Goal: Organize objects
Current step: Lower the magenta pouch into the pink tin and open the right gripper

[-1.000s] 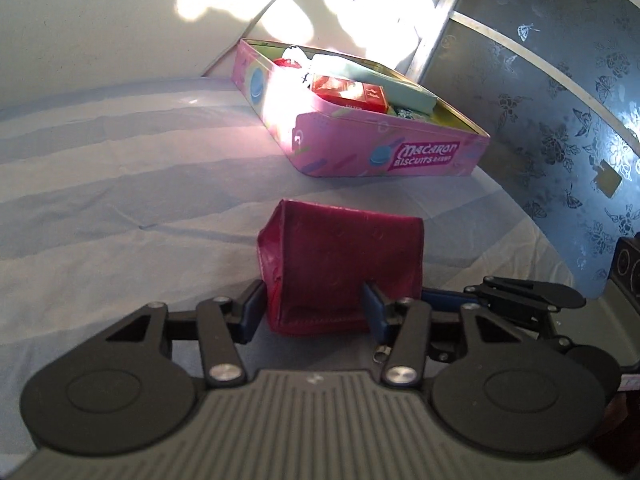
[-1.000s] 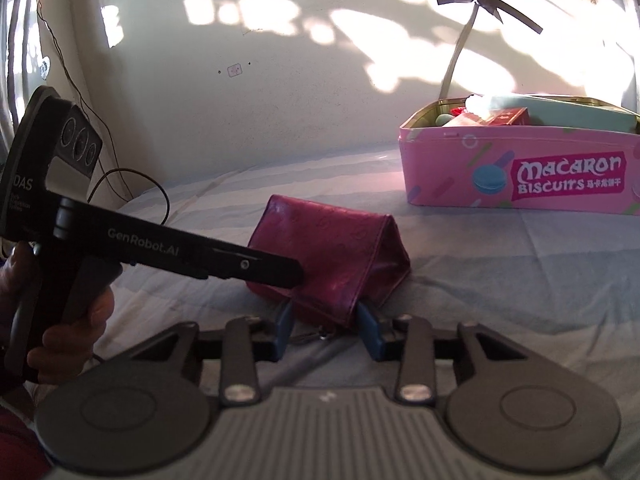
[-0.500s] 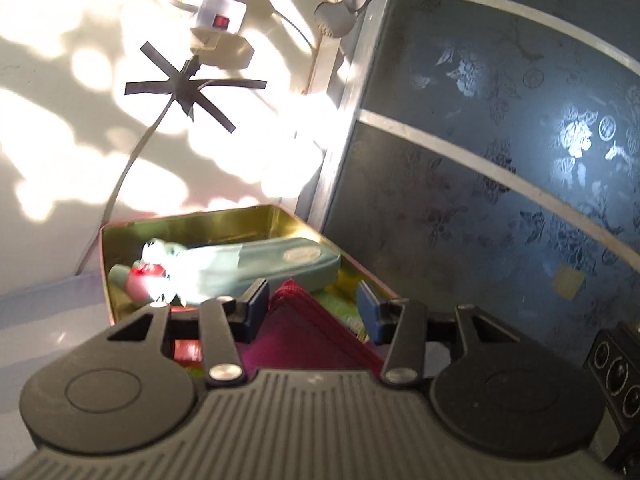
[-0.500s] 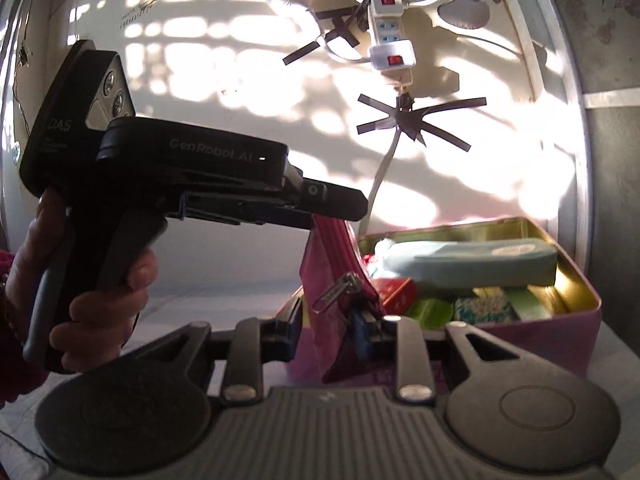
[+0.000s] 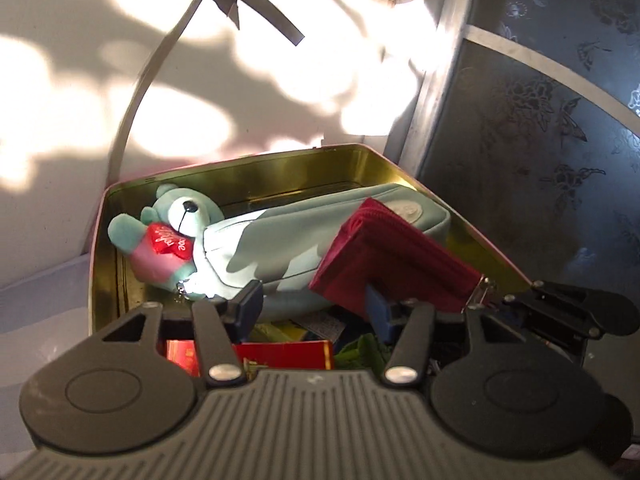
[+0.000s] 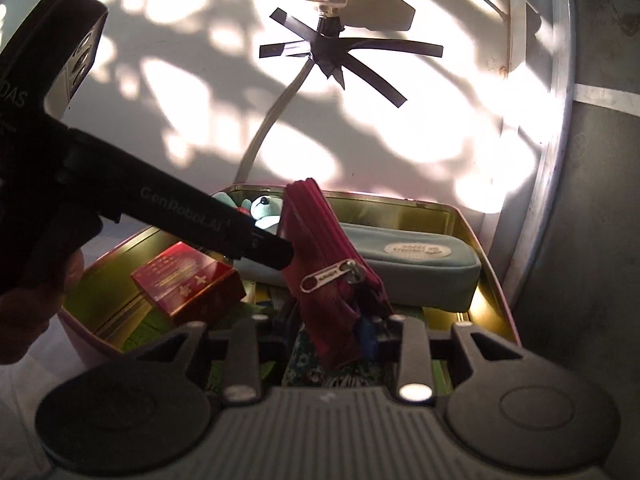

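- Left wrist view: left gripper point(image 5: 314, 306) hangs over the open tin point(image 5: 256, 168), jaws opening, wide gap between the blue pads. Nothing is clamped; the red pouch point(image 5: 394, 258) sits off to the right of the gap, its underside against the right finger point(image 5: 378, 312) only.
- Pouch slants across the teal pencil case point(image 5: 280, 244), upper end resting on the case, lower end with the zipper pull point(image 5: 480, 290) toward the other gripper's tip at right. Probably tilted because only that end is held up.
- Teddy bear point(image 5: 172, 232) with a red heart lies in the tin's far left corner, head on the case. Red box point(image 5: 284, 354) and green packets fill the near part, so free room is short; that looks like why the pouch goes on top.
- Right wrist view: right gripper point(image 6: 330, 334) is closed on the pouch's lower corner, fabric bunched between the pads. Jaws are easing apart, pouch still between them.
- Pouch stands on edge over the middle of the tin, zipper pull dangling at its near side, pencil case behind it.
- Left gripper's tip touches the pouch's left face, likely steadying it.
- Red box sits tilted at the tin's left. Pouch is above the tin, partly laid, not released yet.
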`<state>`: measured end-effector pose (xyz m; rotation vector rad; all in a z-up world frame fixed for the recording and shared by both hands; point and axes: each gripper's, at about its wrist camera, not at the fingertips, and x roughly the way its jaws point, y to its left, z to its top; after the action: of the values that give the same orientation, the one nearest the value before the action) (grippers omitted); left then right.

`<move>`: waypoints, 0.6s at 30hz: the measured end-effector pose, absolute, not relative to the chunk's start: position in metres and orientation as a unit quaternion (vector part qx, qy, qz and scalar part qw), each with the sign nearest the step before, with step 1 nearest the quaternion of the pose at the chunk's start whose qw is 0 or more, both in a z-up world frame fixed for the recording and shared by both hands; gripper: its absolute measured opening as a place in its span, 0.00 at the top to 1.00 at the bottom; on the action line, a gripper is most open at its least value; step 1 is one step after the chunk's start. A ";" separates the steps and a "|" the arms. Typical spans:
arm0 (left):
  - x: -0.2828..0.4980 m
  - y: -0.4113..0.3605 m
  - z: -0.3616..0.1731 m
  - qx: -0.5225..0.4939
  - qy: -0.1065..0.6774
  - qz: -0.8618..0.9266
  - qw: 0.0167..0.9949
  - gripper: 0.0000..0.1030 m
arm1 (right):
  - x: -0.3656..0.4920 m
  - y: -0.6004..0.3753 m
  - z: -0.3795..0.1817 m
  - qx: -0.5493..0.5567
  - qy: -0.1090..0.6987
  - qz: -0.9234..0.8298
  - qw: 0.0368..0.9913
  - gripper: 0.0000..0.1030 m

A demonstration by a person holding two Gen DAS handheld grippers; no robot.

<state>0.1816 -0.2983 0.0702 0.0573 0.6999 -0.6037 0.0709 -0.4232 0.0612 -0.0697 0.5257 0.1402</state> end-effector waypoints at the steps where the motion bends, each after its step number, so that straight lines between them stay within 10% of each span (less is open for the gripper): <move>1: 0.187 -0.296 0.070 0.022 0.343 -0.282 0.896 0.44 | 0.080 -0.424 0.061 -0.036 0.264 0.065 0.962 0.69; 10: 0.143 -0.256 0.109 0.012 0.294 -0.255 0.921 0.36 | 0.031 -0.425 0.070 -0.003 0.208 0.043 0.977 0.30; 18: 0.068 -0.228 0.106 0.064 0.264 -0.221 0.937 0.26 | -0.050 -0.409 0.082 0.079 0.147 0.030 0.985 0.30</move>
<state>0.0684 -0.2277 0.1058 0.1312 0.5386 -0.4506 -0.0497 -0.4087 0.0821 0.1594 0.2960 0.0597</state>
